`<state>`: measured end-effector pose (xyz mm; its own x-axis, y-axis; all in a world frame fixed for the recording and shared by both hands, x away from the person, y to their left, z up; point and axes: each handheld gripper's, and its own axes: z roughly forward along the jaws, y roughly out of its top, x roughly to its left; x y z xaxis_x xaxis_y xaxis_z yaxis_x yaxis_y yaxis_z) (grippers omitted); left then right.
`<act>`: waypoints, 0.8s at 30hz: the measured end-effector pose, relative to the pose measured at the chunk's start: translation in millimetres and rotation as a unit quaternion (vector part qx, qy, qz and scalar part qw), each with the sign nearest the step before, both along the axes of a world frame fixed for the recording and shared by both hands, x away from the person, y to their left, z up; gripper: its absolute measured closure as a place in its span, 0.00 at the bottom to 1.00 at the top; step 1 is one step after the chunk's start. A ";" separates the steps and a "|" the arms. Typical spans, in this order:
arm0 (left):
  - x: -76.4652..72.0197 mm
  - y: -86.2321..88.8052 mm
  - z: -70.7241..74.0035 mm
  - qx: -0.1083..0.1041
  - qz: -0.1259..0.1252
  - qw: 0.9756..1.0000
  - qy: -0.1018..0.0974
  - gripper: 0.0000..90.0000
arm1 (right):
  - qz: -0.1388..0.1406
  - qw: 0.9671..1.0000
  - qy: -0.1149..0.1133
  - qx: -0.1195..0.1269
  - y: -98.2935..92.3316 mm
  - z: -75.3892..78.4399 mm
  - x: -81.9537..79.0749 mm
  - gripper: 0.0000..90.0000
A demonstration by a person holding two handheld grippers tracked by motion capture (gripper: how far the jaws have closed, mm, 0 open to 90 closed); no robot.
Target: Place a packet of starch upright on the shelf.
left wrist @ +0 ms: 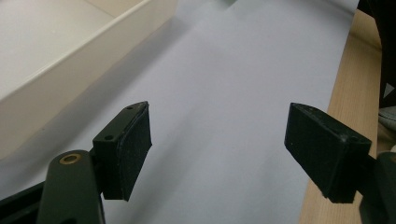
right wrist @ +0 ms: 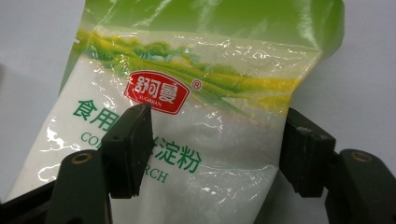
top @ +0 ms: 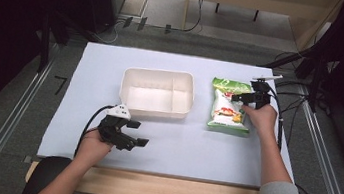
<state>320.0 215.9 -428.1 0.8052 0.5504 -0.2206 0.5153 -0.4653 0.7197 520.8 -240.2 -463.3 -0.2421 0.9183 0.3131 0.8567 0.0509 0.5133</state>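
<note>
Starch bag [top: 229, 107] lies flat on the table [top: 178, 148], just right of the white bin [top: 156, 93] and apart from it. Right tool [top: 246, 98] is over the bag's right edge, about mid-length, pointing left toward the bin. In the right gripper view the bag [right wrist: 187, 107] sits between and beyond the two pads [right wrist: 133, 149]; the jaws stand wide apart, one over the printed face, the other at the bag's edge. Cannot tell whether either pad touches the film; nothing is clamped.

White bin is a rectangular plastic tub with an inner divider making a large left section and a narrow right section. Both look empty.

Bag's long axis runs away from the person, parallel to the bin's short side. Green top end points to the table's far edge, bottom seam toward the near edge. Printed face up, red logo near the top.

Left tool [top: 137, 135] sits on the near side of the bin, by its left corner, pointing right. Its jaws are spread wide with bare table between them in the left gripper view [left wrist: 217, 154], holding nothing.
</note>
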 end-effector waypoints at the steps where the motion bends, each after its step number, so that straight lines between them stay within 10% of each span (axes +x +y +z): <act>1: 0.0 -0.1 0.0 0.000 0.000 1.000 0.000 0.26 | 0.002 1.000 -0.001 0.001 0.9 0.3 0.1 0.41; 16: 0.0 -0.5 0.6 0.001 -0.002 1.000 0.000 0.26 | 0.050 0.996 -0.037 -0.059 24.8 1.5 -7.5 0.88; 24: 0.5 2.0 1.0 -0.001 0.001 1.000 0.000 0.26 | 0.049 0.998 -0.036 -0.033 19.2 8.2 -8.6 1.00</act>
